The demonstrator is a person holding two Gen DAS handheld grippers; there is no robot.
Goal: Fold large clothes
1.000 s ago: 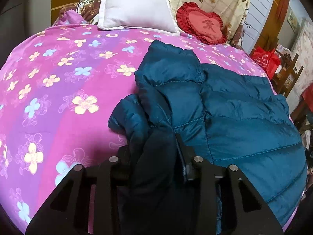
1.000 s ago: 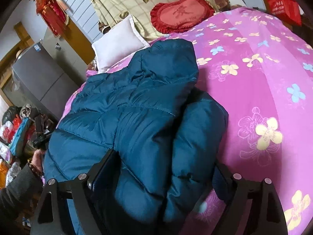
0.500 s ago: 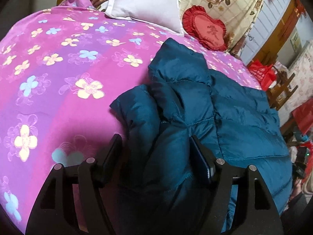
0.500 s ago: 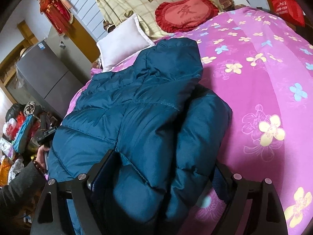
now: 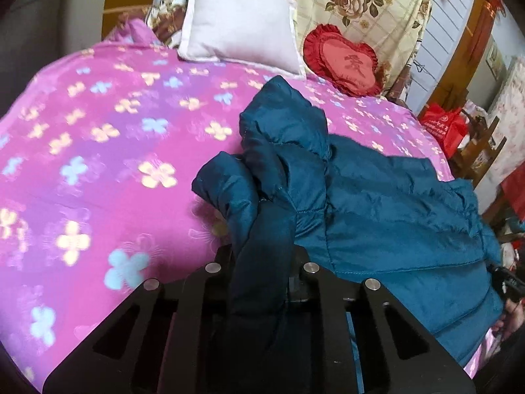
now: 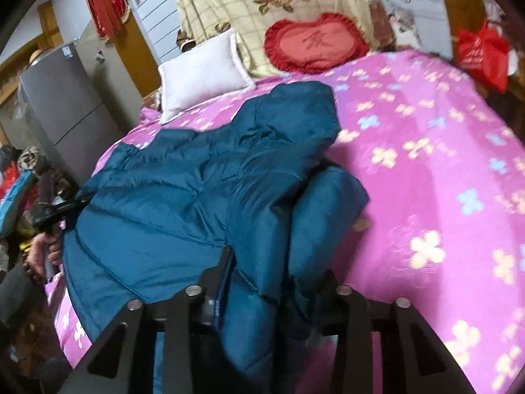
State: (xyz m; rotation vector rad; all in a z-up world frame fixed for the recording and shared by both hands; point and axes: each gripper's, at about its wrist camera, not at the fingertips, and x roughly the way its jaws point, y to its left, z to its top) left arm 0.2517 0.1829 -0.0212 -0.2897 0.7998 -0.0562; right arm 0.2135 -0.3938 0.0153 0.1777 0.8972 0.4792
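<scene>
A large teal padded jacket (image 5: pixel 377 203) lies on a pink flowered bedspread (image 5: pixel 98 151), its hood toward the pillows. My left gripper (image 5: pixel 262 262) is shut on a bunched fold of the jacket's sleeve, which hangs between its fingers. In the right wrist view the same jacket (image 6: pixel 183 197) spreads to the left, and my right gripper (image 6: pixel 279 282) is shut on a thick fold of it near the sleeve. Padding hides both sets of fingertips.
A white pillow (image 5: pixel 242 29) and a red heart cushion (image 5: pixel 344 59) lie at the head of the bed. A grey fridge (image 6: pixel 65 105) and clutter stand left of the bed, a red bag (image 6: pixel 482 52) to the right. A hand (image 6: pixel 46 252) holds a dark device at the bed's left edge.
Both grippers have closed on the jacket; they stood wide around the padding before. The fabric has bunched and lifted, and both views have shifted.
</scene>
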